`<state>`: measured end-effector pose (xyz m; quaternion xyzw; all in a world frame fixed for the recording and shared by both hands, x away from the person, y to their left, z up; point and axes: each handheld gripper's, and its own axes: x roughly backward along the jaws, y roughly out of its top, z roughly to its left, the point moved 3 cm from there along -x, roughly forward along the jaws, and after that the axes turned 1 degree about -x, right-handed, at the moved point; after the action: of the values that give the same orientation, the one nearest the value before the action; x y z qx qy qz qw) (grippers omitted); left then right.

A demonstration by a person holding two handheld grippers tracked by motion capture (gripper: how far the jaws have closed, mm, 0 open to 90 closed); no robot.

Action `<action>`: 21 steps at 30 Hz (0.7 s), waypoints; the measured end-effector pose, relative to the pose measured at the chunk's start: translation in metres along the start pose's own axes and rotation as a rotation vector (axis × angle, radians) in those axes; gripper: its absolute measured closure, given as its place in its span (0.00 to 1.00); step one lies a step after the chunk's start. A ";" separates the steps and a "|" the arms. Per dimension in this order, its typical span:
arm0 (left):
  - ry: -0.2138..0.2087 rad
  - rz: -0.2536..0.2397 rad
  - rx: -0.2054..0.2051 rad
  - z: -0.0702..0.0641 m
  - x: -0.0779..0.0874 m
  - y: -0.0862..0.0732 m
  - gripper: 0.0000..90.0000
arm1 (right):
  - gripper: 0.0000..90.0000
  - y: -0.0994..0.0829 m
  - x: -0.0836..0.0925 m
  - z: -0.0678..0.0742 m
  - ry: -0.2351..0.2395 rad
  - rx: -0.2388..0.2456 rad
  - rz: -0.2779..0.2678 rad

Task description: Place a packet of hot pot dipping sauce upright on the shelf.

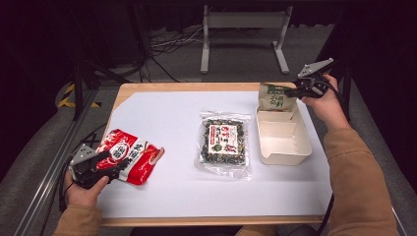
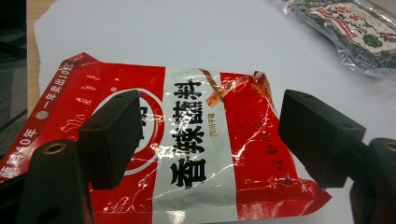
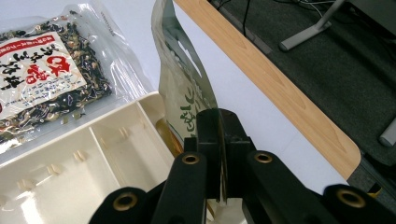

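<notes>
The small green-and-cream foil packet with dark lettering point(image 1: 277, 98) hangs pinched in my right claw point(image 1: 294, 92), at the far end of the cream plastic tray with dividers point(image 1: 282, 142). In the right gripper view, that packet point(image 3: 180, 88) rises straight up from between my 2 black jaws, which are clamped flat against its lower edge with almost no gap. The packet stands on edge, tilted a little, with its bottom corner just above the far wall of the tray point(image 3: 79, 168). My right hand point(image 1: 324, 103) holds the claw beyond the tray's far right corner.

Left of the tray, near it but not touching, lies the clear plastic bag of dark dried bits with a red-and-white label point(image 1: 223, 141), flat on the white sheet point(image 1: 162, 123) that covers the wooden table point(image 1: 196, 87).

Well to the left of the tray, past that bag, lies the glossy red-and-white foil packet with black characters point(image 1: 129, 155). My left claw point(image 1: 115, 167) is at its near end. In the left gripper view its 2 jaws stand wide apart, 1 over each side of the red packet point(image 2: 196, 149), with the packet lying flat beneath and between them. The pads are not squeezing it, so this claw has hold of nothing.
</notes>
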<state>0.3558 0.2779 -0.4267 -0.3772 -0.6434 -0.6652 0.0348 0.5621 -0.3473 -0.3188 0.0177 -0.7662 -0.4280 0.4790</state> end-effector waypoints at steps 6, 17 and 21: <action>-0.002 0.002 -0.001 0.000 0.000 0.000 0.25 | 0.98 0.000 -0.001 0.000 -0.005 -0.008 0.012; -0.001 0.000 0.003 0.001 0.000 0.000 0.25 | 0.68 0.005 0.004 -0.001 -0.065 -0.035 -0.072; -0.006 -0.002 0.006 0.000 -0.001 0.001 0.25 | 0.57 0.010 0.009 0.001 -0.086 -0.041 -0.138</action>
<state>0.3570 0.2773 -0.4266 -0.3785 -0.6460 -0.6621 0.0336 0.5599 -0.3441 -0.3056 0.0420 -0.7741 -0.4759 0.4153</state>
